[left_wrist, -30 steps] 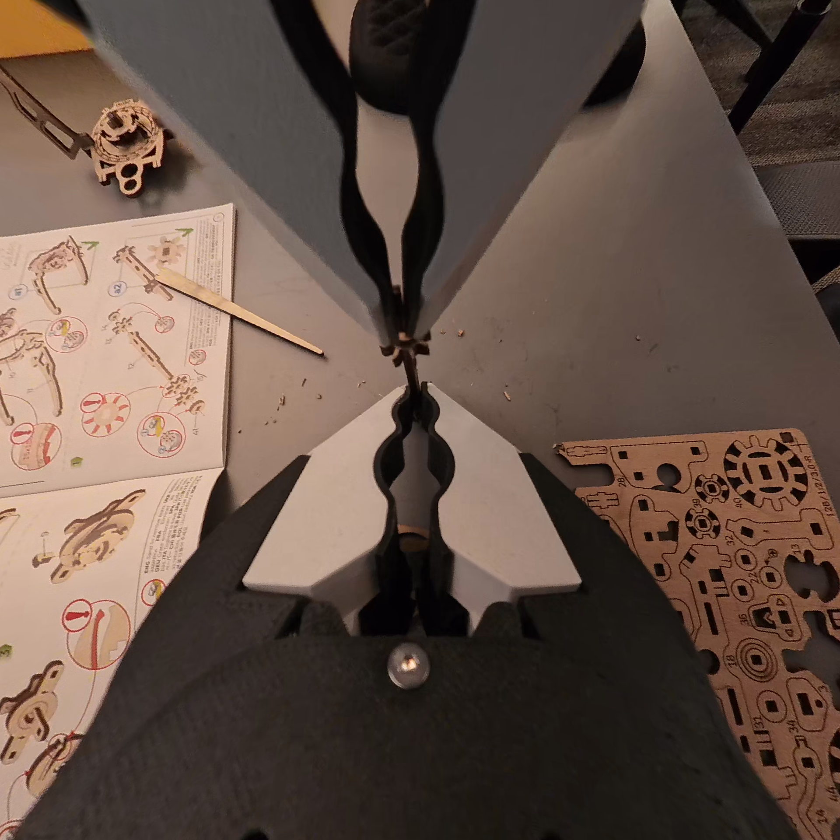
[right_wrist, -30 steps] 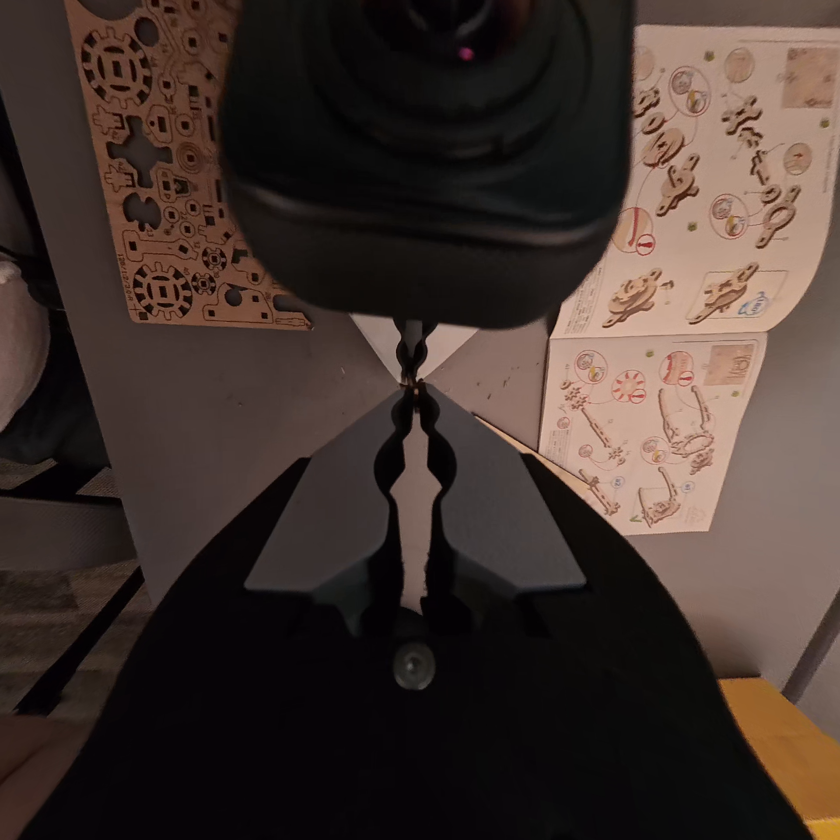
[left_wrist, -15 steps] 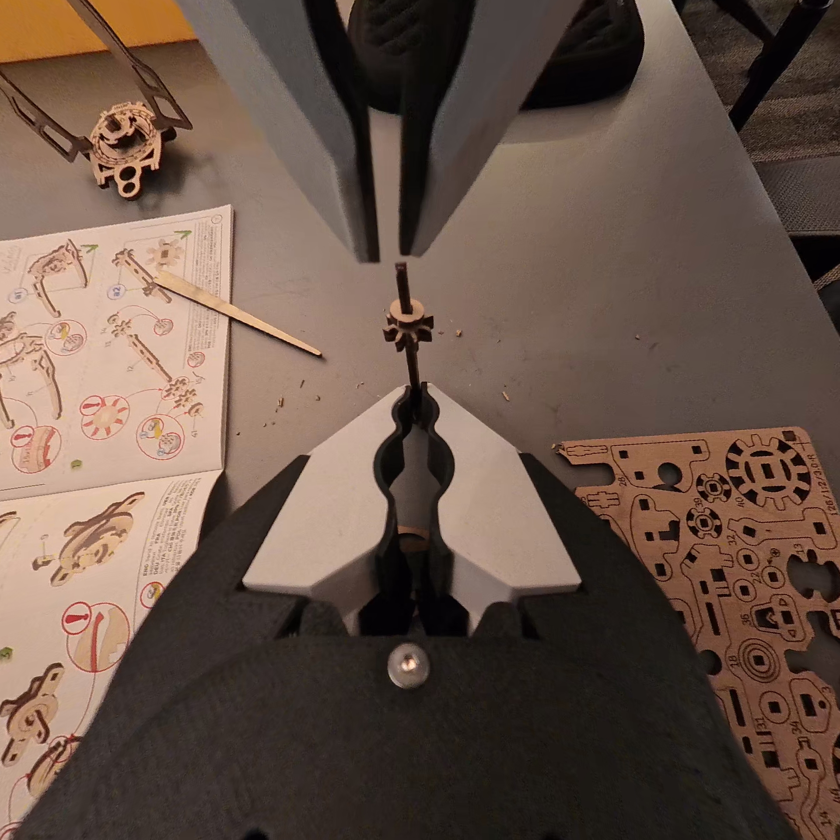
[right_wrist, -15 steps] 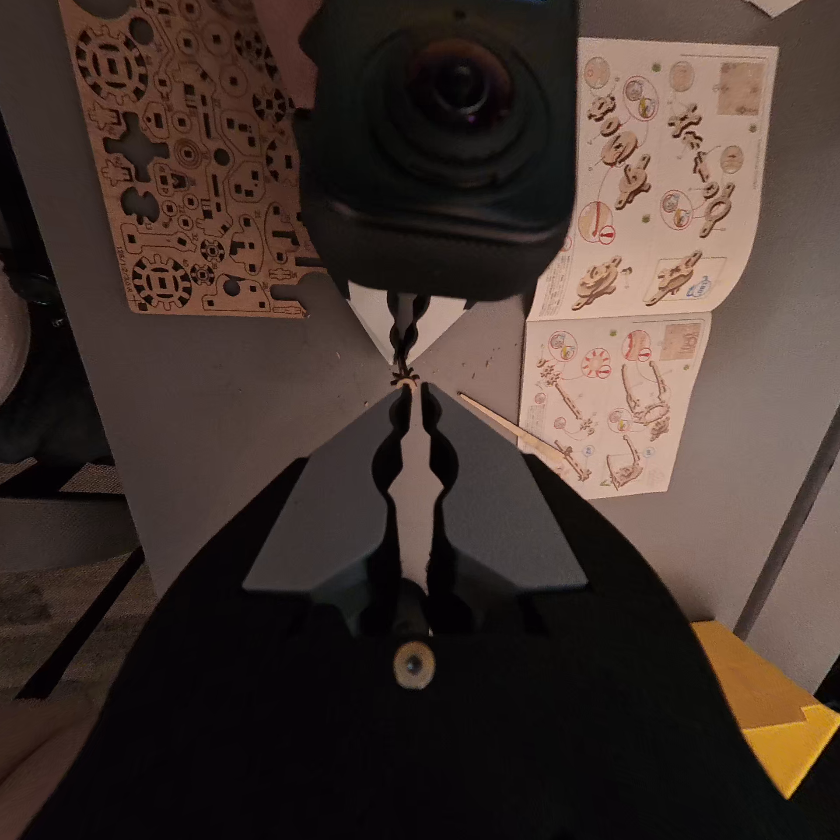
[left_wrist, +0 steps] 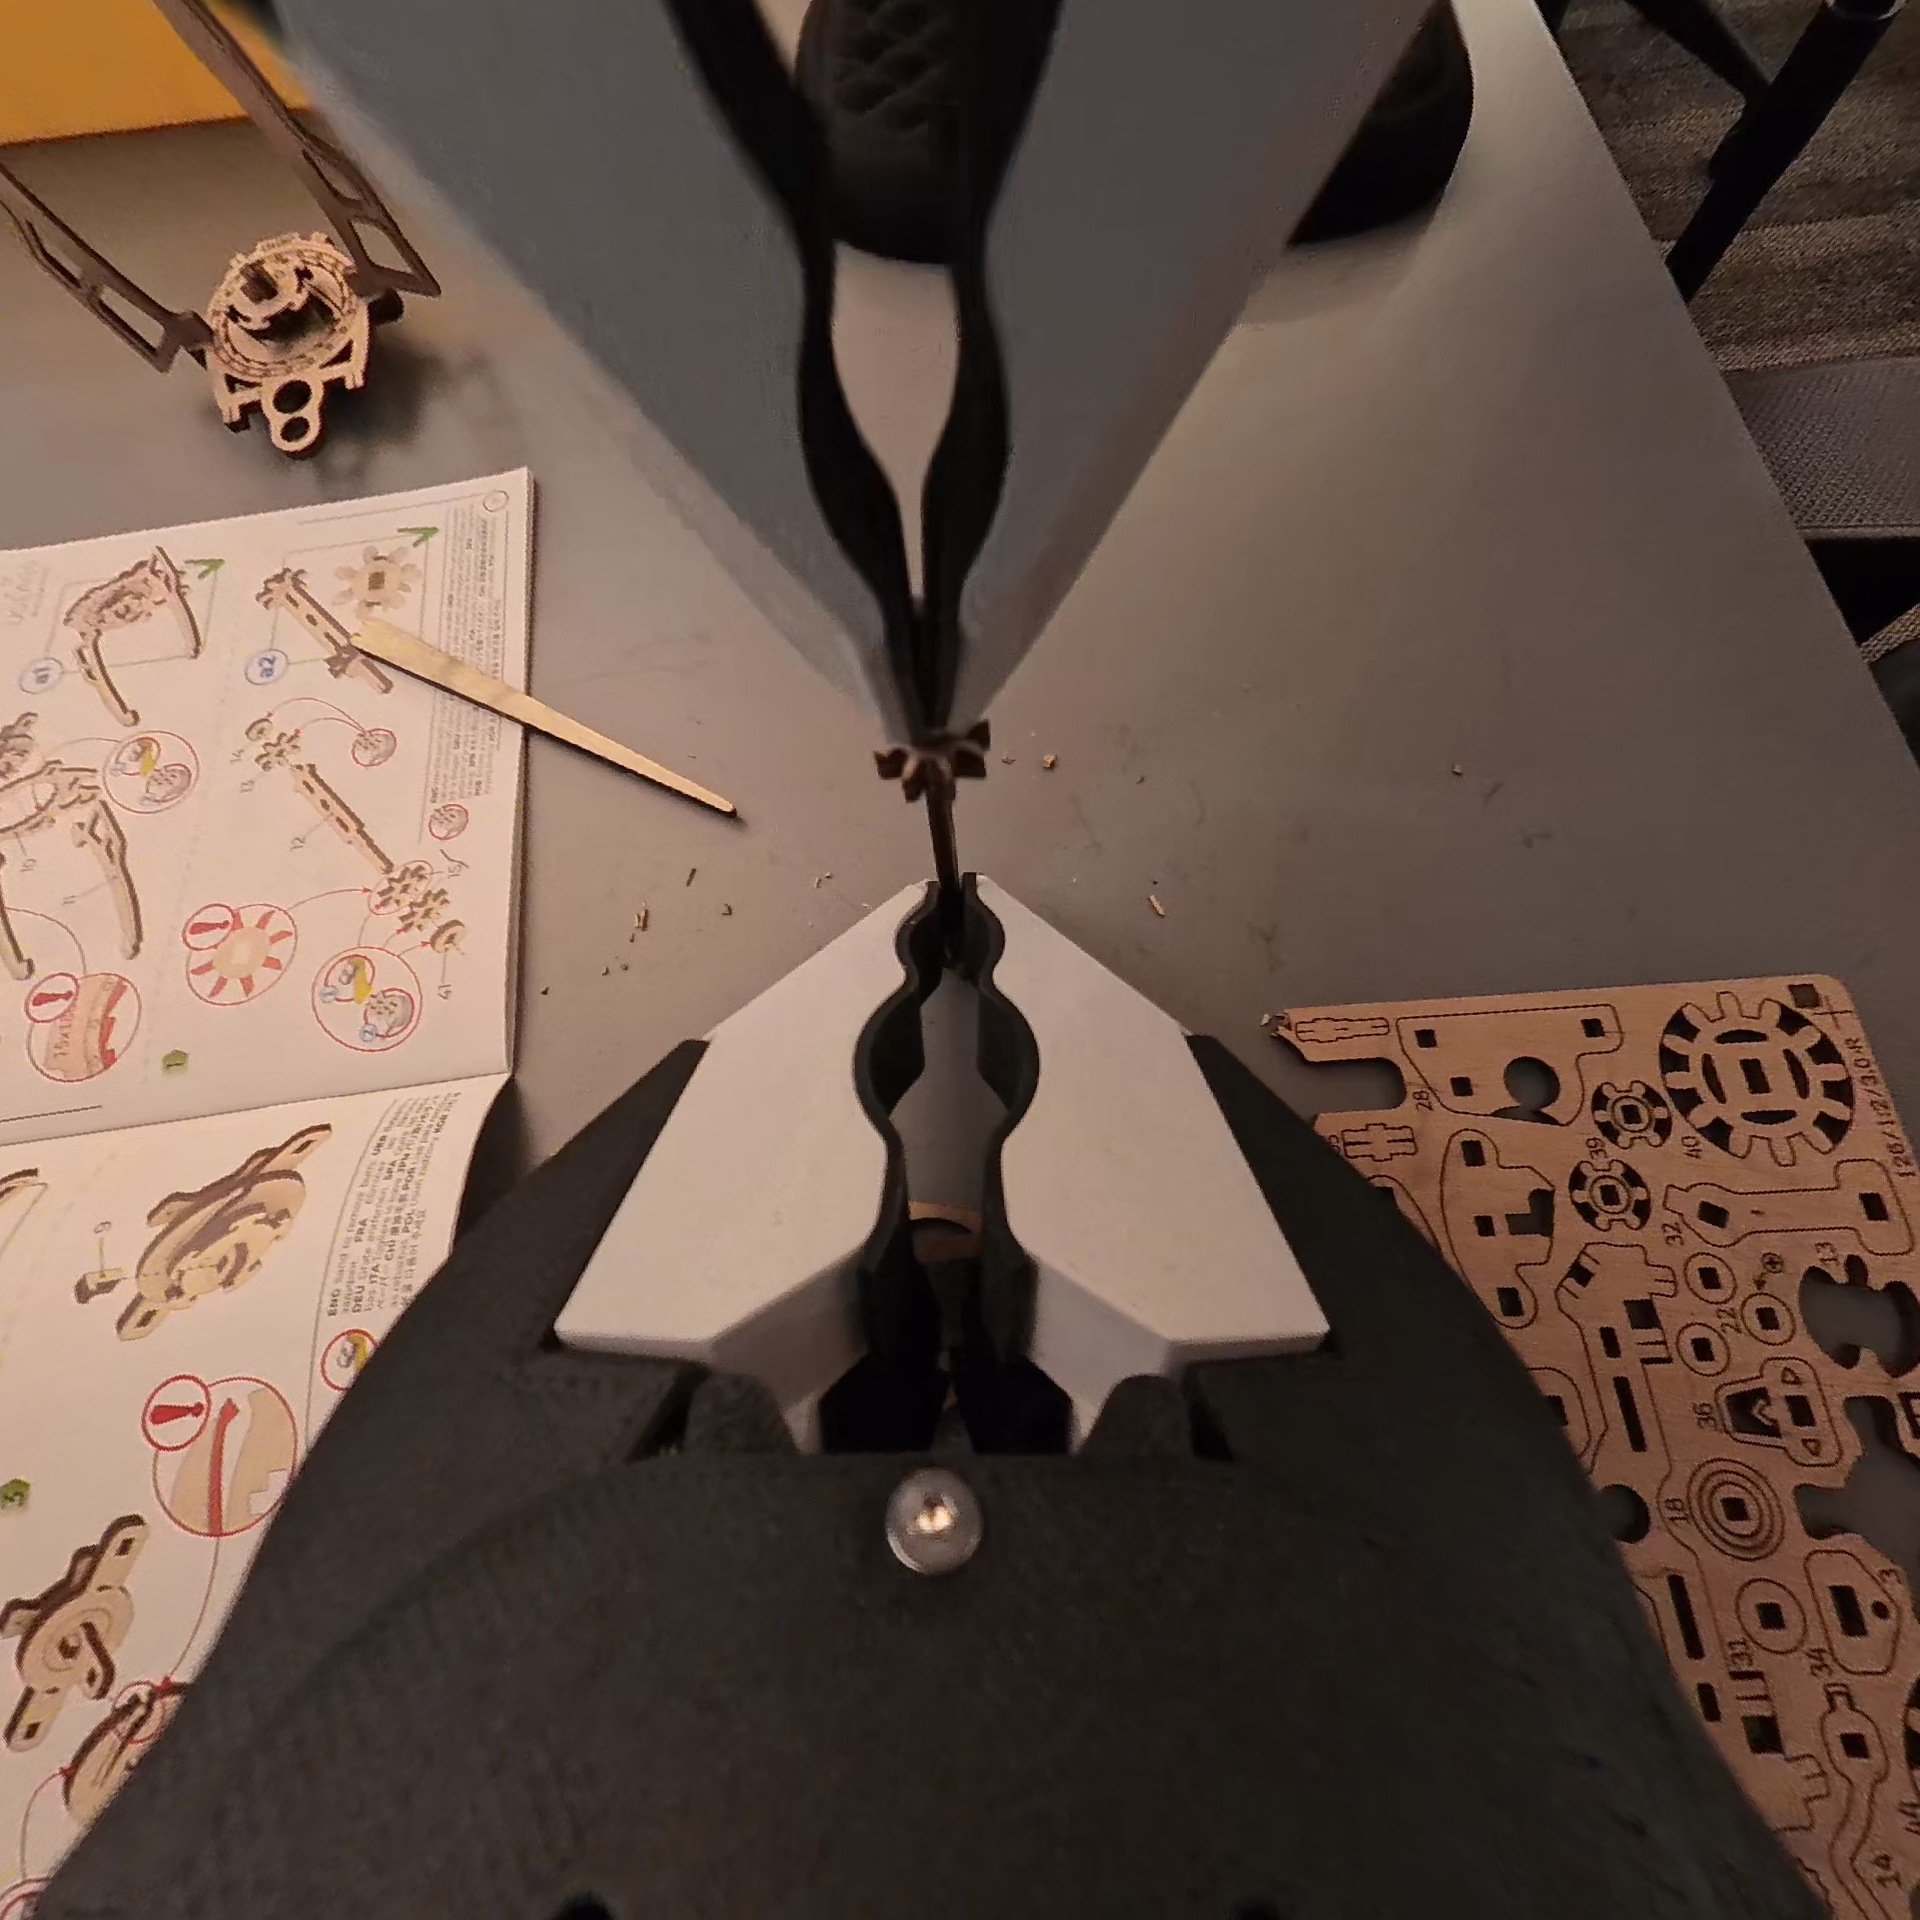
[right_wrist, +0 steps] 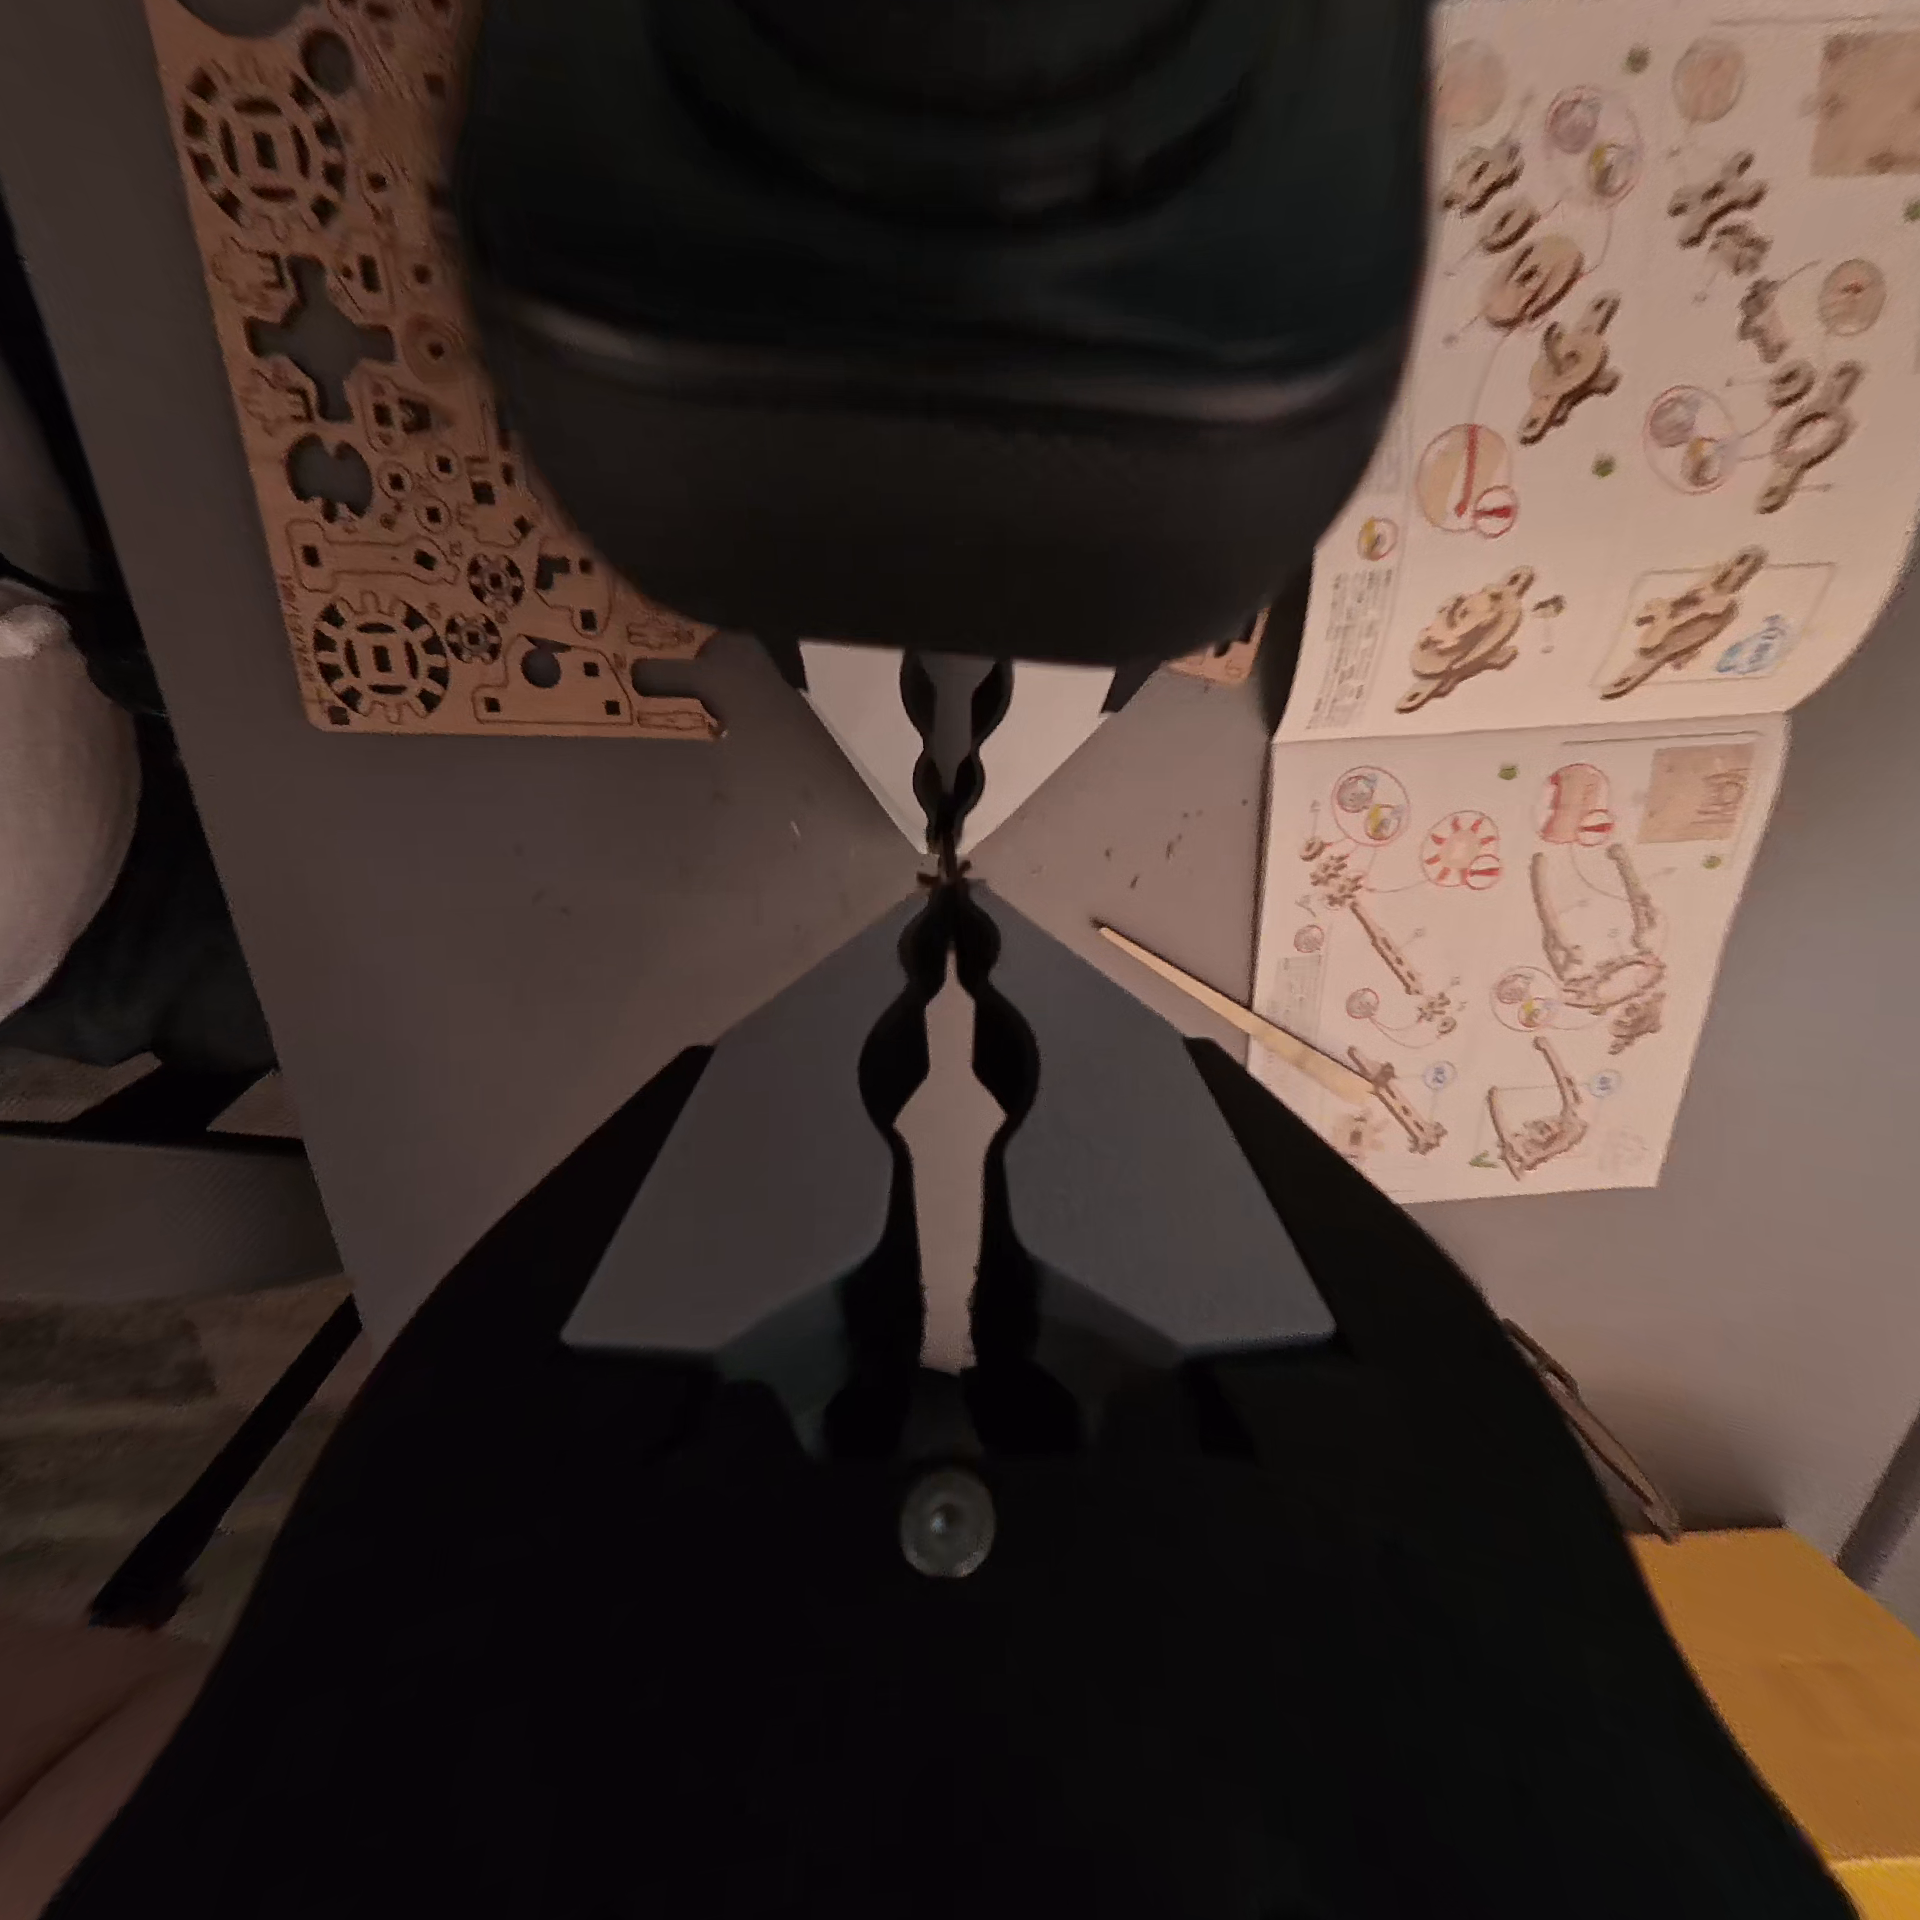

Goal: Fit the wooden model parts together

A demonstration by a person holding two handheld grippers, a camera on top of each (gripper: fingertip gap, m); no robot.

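In the left wrist view, the left gripper (left_wrist: 943,904) is seen nearest, with its 2 grey fingers (left_wrist: 1081,1049) brought together at the tips and clamped on a thin dark wooden stick (left_wrist: 941,847). The stick is pointed away from the camera. A small wooden gear (left_wrist: 930,764) is carried on the stick, a little beyond the fingertips. The right gripper (left_wrist: 928,717) is met from the far side, tip against tip. Its fingers are pressed together just at the gear and over the far end of the stick; it cannot be told whether the stick end or the gear is pinched between them.

Below the 2 grippers, a grey table (left_wrist: 1351,675) is seen, with small wood crumbs scattered on it. To the right, a flat wooden sheet (left_wrist: 1621,1299) with cut-out parts is laid. To the left, an open instruction booklet (left_wrist: 260,935) is spread, and a pale pointed wooden sliver (left_wrist: 551,717) is laid partly on its upper page, with the tip on the table. Farther away, at the upper left, a partly built wooden model (left_wrist: 281,332) with dark struts is placed on the table.

In the right wrist view, the same meeting is shown from the other side: the right gripper (right_wrist: 943,888) is closed at the gear (right_wrist: 943,871), and the dark body of the left gripper (right_wrist: 935,364) fills the upper part.
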